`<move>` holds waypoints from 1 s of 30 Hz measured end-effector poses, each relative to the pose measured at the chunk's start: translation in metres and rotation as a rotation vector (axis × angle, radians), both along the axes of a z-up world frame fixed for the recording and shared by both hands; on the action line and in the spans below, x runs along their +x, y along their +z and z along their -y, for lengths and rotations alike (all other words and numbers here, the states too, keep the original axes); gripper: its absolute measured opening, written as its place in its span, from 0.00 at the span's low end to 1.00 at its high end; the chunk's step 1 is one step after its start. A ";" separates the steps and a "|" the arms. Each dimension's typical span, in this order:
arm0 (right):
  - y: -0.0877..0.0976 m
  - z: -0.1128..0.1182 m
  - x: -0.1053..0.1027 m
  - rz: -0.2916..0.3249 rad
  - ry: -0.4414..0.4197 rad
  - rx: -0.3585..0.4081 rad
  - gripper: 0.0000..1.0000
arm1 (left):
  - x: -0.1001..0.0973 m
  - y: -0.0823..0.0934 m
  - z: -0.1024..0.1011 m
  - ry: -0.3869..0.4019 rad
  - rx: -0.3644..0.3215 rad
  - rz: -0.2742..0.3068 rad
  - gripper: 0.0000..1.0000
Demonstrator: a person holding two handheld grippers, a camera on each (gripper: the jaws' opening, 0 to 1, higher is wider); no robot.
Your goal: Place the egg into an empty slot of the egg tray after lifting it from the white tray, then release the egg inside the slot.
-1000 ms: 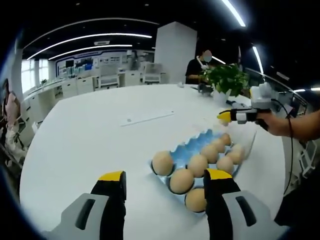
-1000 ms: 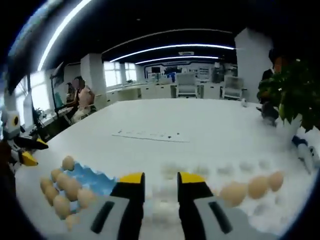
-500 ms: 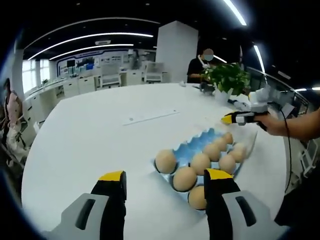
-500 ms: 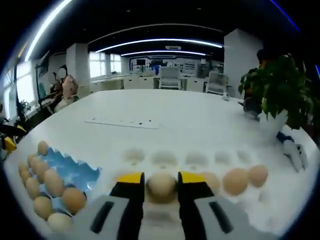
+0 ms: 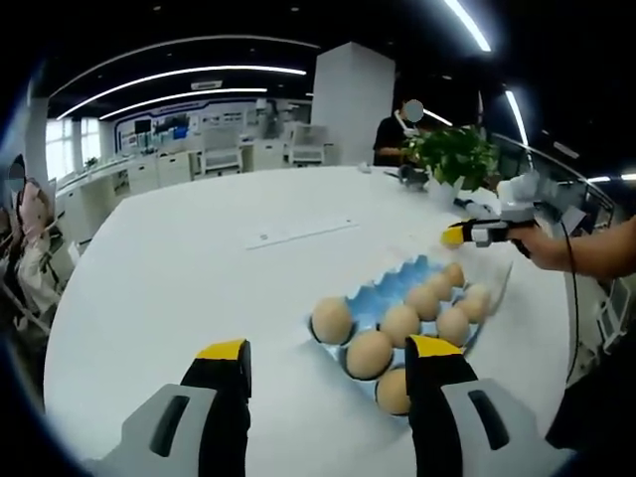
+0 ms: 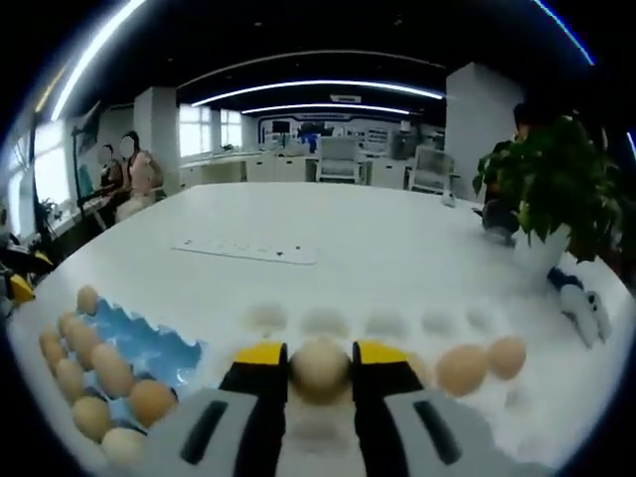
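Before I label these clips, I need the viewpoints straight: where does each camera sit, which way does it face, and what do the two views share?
Left gripper view: rides the left gripper, open, facing the blue egg tray; the person's forearm holds the right gripper.
Right gripper view: rides the right gripper, shut on an egg over the white tray.
Shared: blue egg tray, potted plant, white table.

White table (image 5: 179,268); blue egg tray (image 5: 383,295), white tray (image 6: 397,328), potted plant (image 6: 552,199) on it
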State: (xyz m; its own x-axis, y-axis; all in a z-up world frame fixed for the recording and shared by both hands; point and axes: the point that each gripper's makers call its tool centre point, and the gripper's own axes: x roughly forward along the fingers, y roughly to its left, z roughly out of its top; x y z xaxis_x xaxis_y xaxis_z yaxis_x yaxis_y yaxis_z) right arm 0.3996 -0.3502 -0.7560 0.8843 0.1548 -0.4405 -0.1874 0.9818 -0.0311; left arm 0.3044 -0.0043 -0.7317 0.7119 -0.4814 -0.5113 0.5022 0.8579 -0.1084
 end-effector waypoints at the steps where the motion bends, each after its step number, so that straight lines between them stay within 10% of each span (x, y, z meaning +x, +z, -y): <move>1: 0.004 -0.001 0.000 0.006 0.002 0.000 0.24 | 0.000 0.000 0.000 0.001 0.002 0.000 0.62; 11: 0.032 -0.051 -0.003 0.045 0.122 0.082 0.24 | 0.000 -0.001 0.002 -0.008 0.002 0.000 0.62; 30: 0.023 -0.189 -0.011 -0.007 0.465 0.143 0.24 | 0.001 0.000 0.004 -0.013 -0.003 0.001 0.61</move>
State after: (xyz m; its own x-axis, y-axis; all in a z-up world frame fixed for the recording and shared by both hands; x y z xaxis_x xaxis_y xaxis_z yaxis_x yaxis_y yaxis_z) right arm 0.3889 -0.1614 -0.7326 0.7042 0.5925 -0.3912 -0.6071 0.7882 0.1009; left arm 0.3057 -0.0085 -0.7321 0.7061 -0.4922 -0.5091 0.5139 0.8508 -0.1098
